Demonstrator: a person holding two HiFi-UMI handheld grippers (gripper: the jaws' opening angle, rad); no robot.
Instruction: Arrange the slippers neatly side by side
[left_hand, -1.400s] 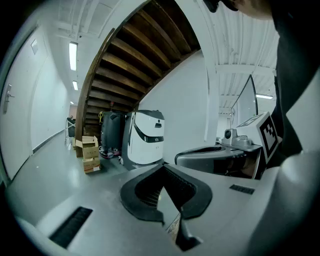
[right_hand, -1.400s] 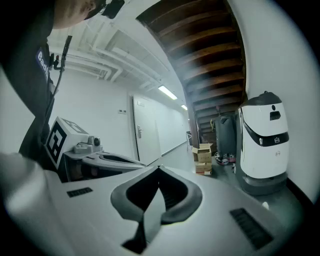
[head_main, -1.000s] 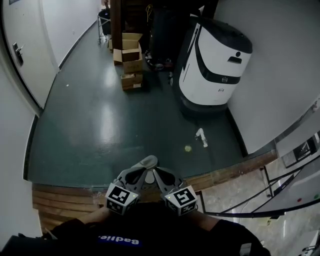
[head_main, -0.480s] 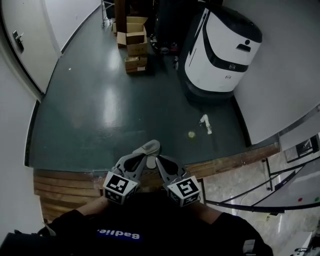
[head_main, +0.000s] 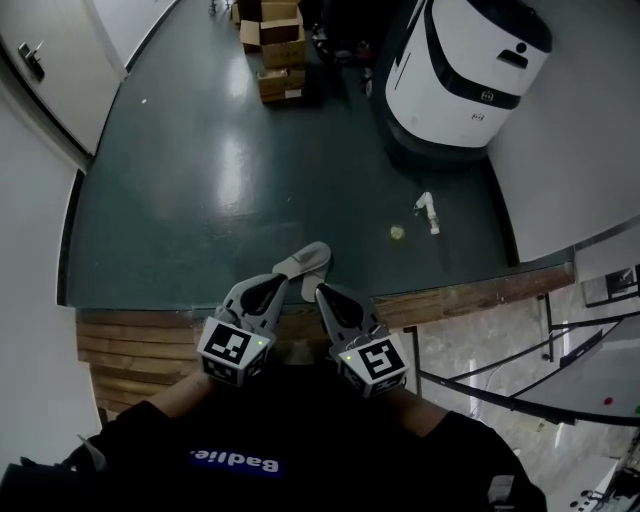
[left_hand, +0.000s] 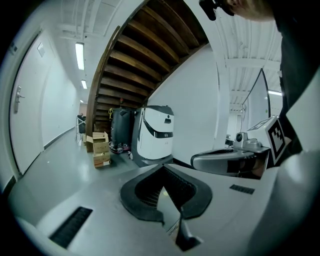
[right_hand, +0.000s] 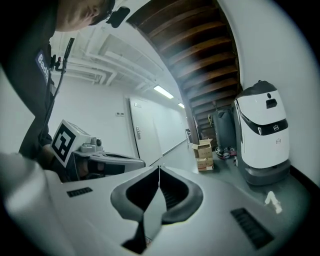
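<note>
One light grey slipper (head_main: 304, 261) lies on the dark green floor, just beyond the wooden edge. A pale bit right below it may be a second slipper; I cannot tell. My left gripper (head_main: 277, 283) and right gripper (head_main: 321, 293) are held close together in front of the person's body, their tips pointing at the slipper from just short of it. In the left gripper view the left gripper's (left_hand: 162, 168) jaws meet at the tip with nothing between them. The right gripper's (right_hand: 159, 168) jaws do the same in its own view. Neither gripper view shows the slipper.
A large white and black machine (head_main: 468, 62) stands at the back right by the wall. Cardboard boxes (head_main: 280, 48) are stacked at the back. A small white object (head_main: 428, 212) and a yellowish scrap (head_main: 397, 232) lie on the floor. Wooden boards (head_main: 135, 345) run underfoot; a railing (head_main: 520, 395) is at right.
The head view has tipped down and forward, so the floor and machine slid up the frame. Both grippers stayed shut and close together near the slipper.
</note>
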